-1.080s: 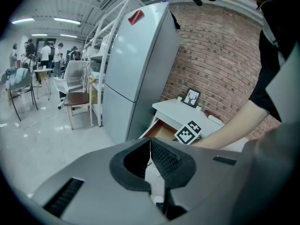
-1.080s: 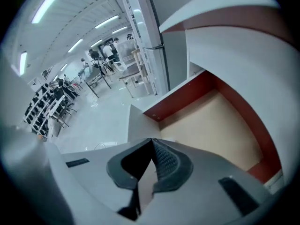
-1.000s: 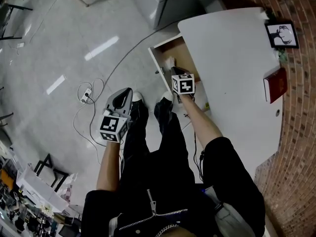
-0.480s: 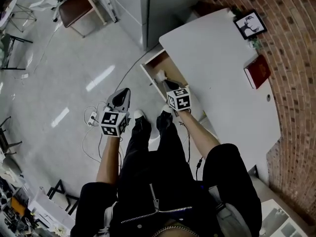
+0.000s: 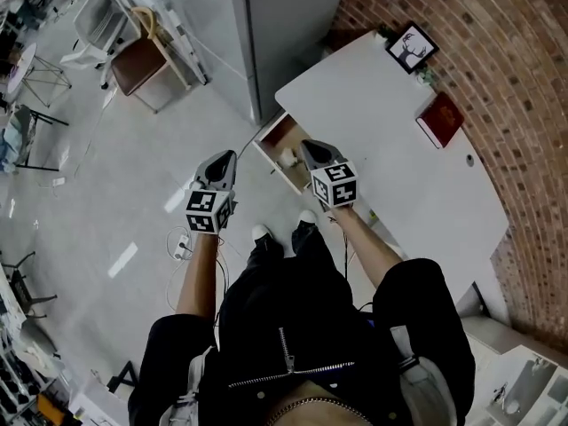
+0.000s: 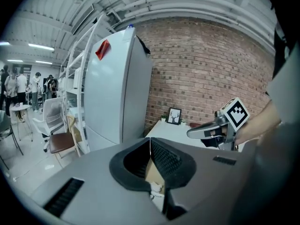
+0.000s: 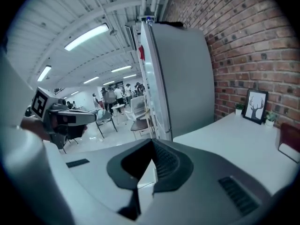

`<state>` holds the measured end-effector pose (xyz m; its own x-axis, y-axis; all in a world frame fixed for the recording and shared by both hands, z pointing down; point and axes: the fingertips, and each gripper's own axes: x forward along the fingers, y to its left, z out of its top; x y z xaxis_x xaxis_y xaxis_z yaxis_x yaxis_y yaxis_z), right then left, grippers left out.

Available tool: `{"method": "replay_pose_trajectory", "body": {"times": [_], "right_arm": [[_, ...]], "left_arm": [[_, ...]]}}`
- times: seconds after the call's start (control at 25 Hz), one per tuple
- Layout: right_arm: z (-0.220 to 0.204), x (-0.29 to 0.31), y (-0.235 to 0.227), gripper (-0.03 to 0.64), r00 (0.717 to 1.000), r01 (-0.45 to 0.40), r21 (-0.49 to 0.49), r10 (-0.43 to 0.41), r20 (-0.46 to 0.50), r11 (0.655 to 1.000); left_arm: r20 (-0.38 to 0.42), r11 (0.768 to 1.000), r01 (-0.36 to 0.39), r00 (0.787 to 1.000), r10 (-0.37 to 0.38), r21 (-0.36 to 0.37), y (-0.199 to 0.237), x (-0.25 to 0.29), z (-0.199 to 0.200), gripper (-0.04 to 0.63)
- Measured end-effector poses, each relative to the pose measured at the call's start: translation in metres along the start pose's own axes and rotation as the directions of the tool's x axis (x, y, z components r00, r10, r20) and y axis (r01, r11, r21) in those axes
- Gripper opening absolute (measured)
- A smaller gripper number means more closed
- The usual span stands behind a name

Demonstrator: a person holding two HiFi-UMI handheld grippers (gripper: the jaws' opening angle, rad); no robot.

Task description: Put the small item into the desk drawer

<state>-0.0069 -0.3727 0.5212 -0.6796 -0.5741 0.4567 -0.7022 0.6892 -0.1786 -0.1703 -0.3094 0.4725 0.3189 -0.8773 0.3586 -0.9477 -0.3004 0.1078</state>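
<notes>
The small item (image 5: pixel 288 158) is seen lying in the open drawer (image 5: pixel 275 136), just beside the closed, empty fingers of the right gripper (image 5: pixel 307 145), the left gripper (image 5: pixel 227 156) likewise closed farther off, with a red book (image 5: pixel 440 119) and a framed picture (image 5: pixel 410 46) set on the table (image 5: pixel 373 122) beyond.

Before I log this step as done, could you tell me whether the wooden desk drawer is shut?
No, the head view shows the light wooden drawer pulled out of the white desk, a small white item lying inside.
</notes>
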Motion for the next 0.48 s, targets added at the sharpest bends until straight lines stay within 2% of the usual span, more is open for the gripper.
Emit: {"method": "replay_pose_trajectory", "body": {"times": [0.24, 0.48], "right_arm": [[0.067, -0.037, 0.003, 0.005, 0.988, 0.044, -0.065, -0.034, 0.150, 0.997], [0.109, -0.070, 0.011, 0.005, 0.960, 0.078, -0.067, -0.057, 0.273, 0.995]], "left_arm": [[0.100, 0.997, 0.023, 0.995, -0.030, 0.074, 0.002, -0.007, 0.059, 0.021], [0.156, 0.994, 0.035, 0.986, -0.050, 0.102, 0.001, -0.015, 0.087, 0.021]]}}
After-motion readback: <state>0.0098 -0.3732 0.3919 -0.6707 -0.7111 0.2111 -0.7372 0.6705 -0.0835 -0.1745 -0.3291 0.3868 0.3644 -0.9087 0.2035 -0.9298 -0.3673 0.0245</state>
